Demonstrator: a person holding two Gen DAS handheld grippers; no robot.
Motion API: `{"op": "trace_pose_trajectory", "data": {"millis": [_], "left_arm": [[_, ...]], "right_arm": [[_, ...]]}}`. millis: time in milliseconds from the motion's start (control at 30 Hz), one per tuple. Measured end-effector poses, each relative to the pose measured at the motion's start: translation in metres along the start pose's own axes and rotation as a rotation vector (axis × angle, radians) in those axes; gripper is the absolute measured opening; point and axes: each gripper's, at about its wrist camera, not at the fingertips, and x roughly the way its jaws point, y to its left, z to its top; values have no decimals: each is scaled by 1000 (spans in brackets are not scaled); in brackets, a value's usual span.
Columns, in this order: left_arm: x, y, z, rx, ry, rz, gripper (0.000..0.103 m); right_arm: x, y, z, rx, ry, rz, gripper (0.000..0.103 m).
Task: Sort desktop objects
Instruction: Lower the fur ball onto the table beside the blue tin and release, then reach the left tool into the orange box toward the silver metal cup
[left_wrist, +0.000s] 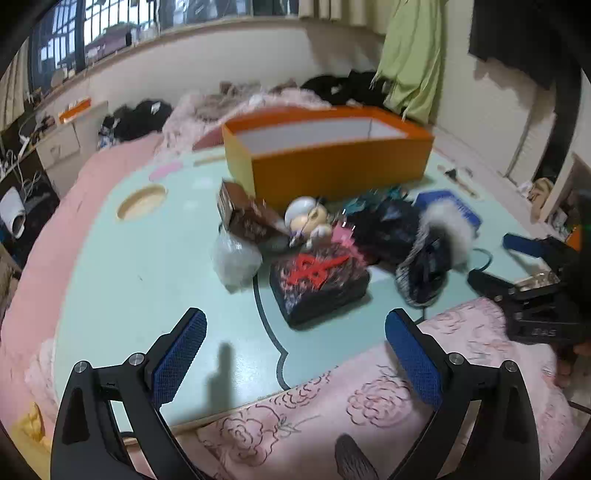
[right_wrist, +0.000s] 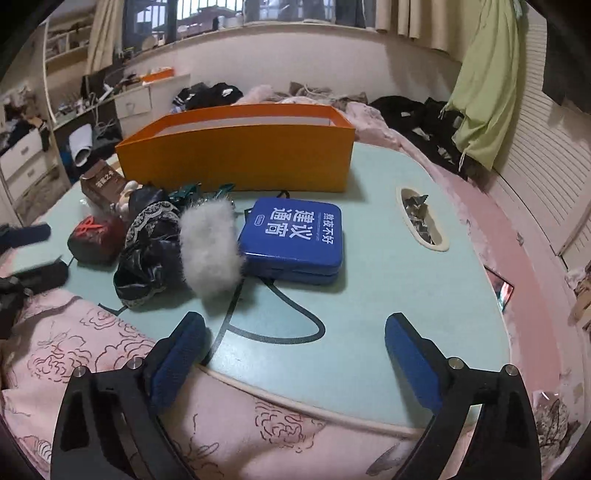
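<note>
At the desk's near edge, over a pink rose-print quilt (right_wrist: 92, 343), left gripper (left_wrist: 295, 347) and right gripper (right_wrist: 295, 350) both gape wide, holding nothing. Mint-green lap desk (right_wrist: 388, 295) on a bed: mid-desk clutter of grey fur-trimmed black pouch (right_wrist: 210, 247), blue zip case (right_wrist: 295, 236), dark pouch with red design (left_wrist: 317, 280). Far edge: orange cardboard box (right_wrist: 236, 162), nothing visible inside. Right-edge cup hole (right_wrist: 421, 218) holds foil wrappers.
</note>
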Motion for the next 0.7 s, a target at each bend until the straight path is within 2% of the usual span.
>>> {"op": "trace_pose_trajectory", "data": {"millis": [33,67,100,333,400,533,700], "left_arm": [[9,-2,-2,5,39,-7,98],[17,-3,-3,8,79,-10,101],[18,-4,-3,6,70,5,102],[17,-6,-3,-5,71,-9,102],[14,-2,-3,-18,54,-25,102],[-9,4,5,-46,-38,-2,102],[-28,0,50,-69,-81,-37,102]], "right_arm": [[2,-3,-3,17,-3,21,103],[4,-4,4,25,-17,14,103],[4,-5,4,27,-22,15,103],[3,3,16,27,-19,14,103],[3,3,16,26,-20,13,103],[3,3,16,26,-19,13,103],[3,3,16,26,-19,13,103]]}}
